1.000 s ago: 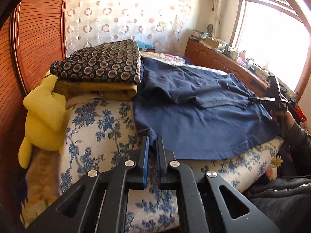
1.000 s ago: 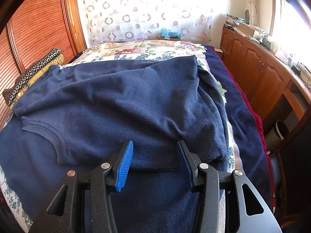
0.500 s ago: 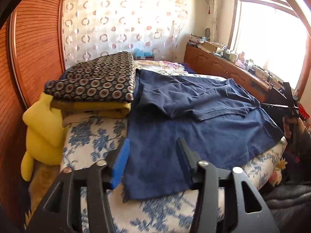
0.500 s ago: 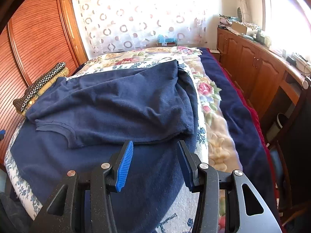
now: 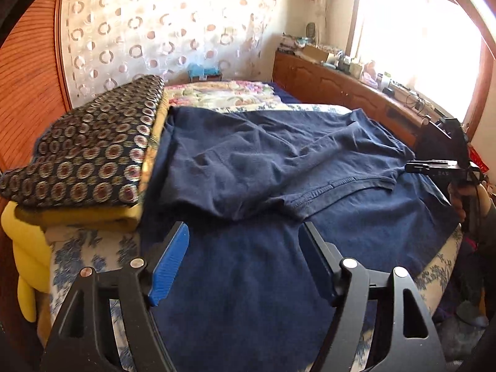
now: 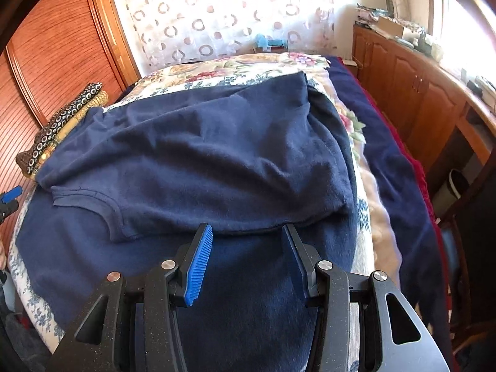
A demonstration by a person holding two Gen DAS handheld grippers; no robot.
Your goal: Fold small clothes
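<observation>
My left gripper [image 5: 243, 232] stood open, holding nothing, above the navy T-shirt [image 5: 279, 167]. My right gripper [image 6: 246, 235] likewise gaped empty. The shirt lay folded over on the bed [image 6: 369, 217], beside stacked folded cloths [image 5: 86, 152].

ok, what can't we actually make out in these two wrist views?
- Navy shirt: near hem cut off by both views' bottom edges and the tongs.
- Folded stack: lower layers hidden under the patterned top cloth; item count unclear.
- Window, left view: blown out.
- Sideboard clutter: too small.
- Right tongs, left view: edge-on, opening unreadable there.
</observation>
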